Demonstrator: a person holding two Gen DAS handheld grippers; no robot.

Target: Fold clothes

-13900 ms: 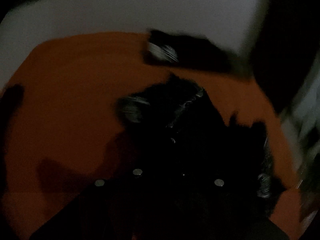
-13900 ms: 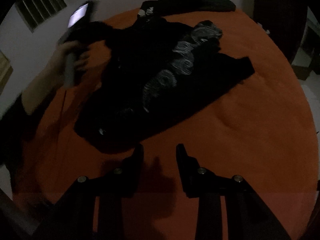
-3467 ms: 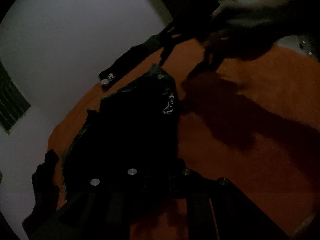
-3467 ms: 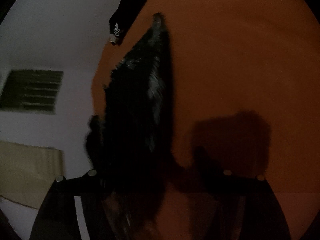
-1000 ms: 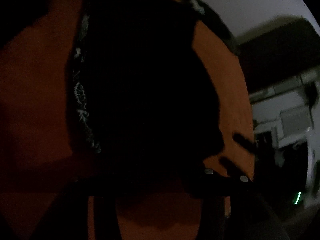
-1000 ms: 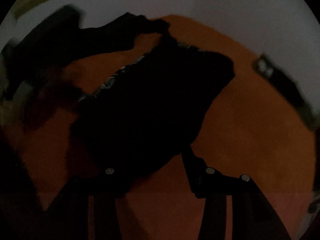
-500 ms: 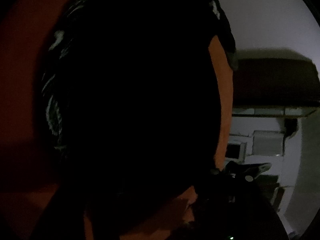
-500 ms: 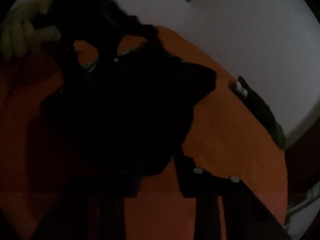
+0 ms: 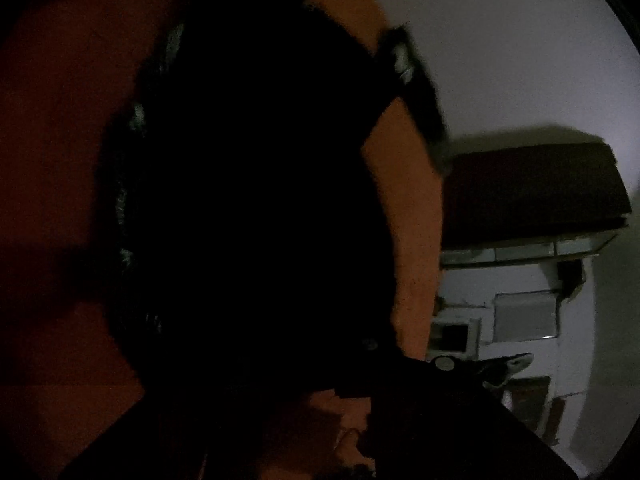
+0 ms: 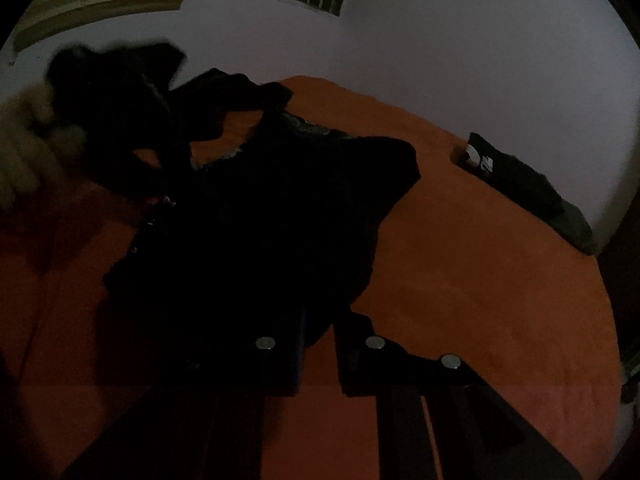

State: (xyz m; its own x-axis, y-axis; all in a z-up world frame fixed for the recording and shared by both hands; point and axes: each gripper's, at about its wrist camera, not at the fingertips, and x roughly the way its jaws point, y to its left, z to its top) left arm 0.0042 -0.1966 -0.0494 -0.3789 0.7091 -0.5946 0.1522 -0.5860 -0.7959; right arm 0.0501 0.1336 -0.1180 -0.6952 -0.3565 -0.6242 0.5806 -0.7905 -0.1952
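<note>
Across an orange bed cover (image 10: 472, 264), a black garment (image 10: 272, 216) with pale printed lettering along one edge is seen spread in dim light, its near hem drawn up between the fingers of the right gripper (image 10: 320, 340). Those jaws are closing, with dark cloth caught between them. At the picture's upper left, the left gripper (image 10: 120, 120) is seen lifting the garment's far corner in a person's hand (image 10: 24, 156); its jaws too are closing, and in its own view the black fabric (image 9: 248, 208) fills the space before its fingers, so the pads cannot be made out. Near the bed's far edge, a second dark folded garment (image 10: 516, 176) bearing a white logo is laid by the wall (image 10: 440, 40).
</note>
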